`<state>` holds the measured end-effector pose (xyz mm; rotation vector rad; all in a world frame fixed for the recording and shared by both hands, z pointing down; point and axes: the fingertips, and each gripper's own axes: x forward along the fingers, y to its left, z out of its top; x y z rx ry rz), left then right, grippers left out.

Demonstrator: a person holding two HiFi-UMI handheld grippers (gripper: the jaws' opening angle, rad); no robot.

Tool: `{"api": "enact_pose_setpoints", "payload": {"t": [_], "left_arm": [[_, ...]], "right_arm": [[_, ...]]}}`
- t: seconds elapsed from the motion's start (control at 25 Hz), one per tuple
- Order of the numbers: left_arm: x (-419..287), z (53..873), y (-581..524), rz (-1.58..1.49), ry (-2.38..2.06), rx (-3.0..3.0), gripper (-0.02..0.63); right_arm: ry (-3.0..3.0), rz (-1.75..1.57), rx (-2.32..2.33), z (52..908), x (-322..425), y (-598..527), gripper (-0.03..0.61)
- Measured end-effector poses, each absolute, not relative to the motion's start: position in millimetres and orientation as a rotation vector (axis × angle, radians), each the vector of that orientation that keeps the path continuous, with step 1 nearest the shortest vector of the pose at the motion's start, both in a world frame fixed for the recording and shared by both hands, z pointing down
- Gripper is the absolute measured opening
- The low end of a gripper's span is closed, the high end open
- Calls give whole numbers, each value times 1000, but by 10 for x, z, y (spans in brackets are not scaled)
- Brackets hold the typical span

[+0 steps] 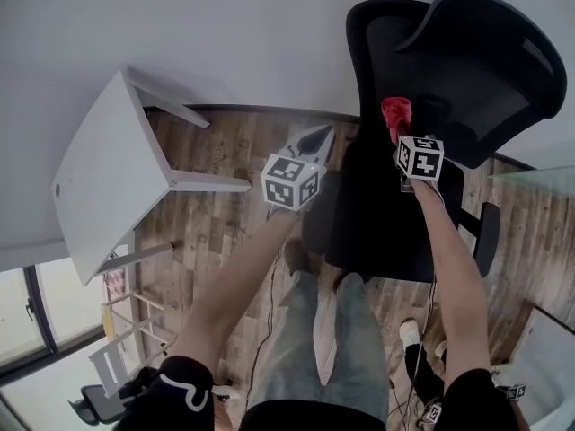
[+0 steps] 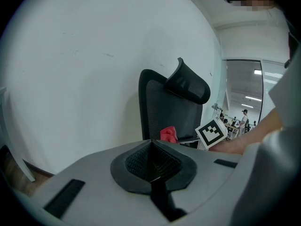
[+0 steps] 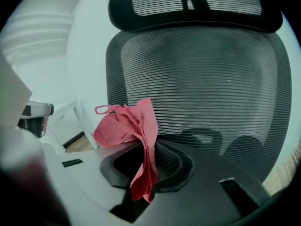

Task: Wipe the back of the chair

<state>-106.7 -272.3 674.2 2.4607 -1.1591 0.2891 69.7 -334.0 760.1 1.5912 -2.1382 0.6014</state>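
Note:
A black mesh office chair [image 1: 422, 88] stands against the white wall, its backrest [image 3: 202, 88] and headrest [image 3: 188, 6] filling the right gripper view. My right gripper [image 1: 402, 131] is shut on a red cloth [image 3: 129, 126], held just in front of the lower backrest; the cloth [image 1: 395, 115] bunches above the jaws. My left gripper [image 1: 314, 139] hangs to the left of the chair, jaws shut with nothing between them. From the left gripper view the chair [image 2: 171, 109] and the red cloth [image 2: 168, 134] sit ahead.
A white table [image 1: 117, 173] stands to the left over the wood floor. The chair's armrest [image 1: 486, 236] sticks out at the right. The person's legs and shoes are below the chair seat. A glass partition [image 2: 244, 98] shows beyond the chair.

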Motion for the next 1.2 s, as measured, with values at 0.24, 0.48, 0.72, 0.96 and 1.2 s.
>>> {"api": "enact_pose_setpoints", "payload": {"t": [0.24, 0.48, 0.72, 0.96, 1.2], "left_arm": [[-602, 6744, -2638, 295, -1145, 2470, 25], [-199, 6748, -2554, 309, -1124, 2487, 24], [84, 6714, -2558, 312, -1101, 2500, 24], [249, 6683, -2559, 308, -1090, 2506, 25], [127, 6682, -2563, 301, -1100, 2502, 24]], "right_arm": [[-2101, 598, 1633, 7616, 1368, -3242, 74], [-2025, 617, 1722, 7657, 2169, -3076, 74], [-1947, 626, 1793, 7672, 2858, -2953, 74], [-1823, 602, 1860, 7658, 3490, -2765, 74], [-1727, 623, 1920, 7674, 3861, -2582, 74]]}}
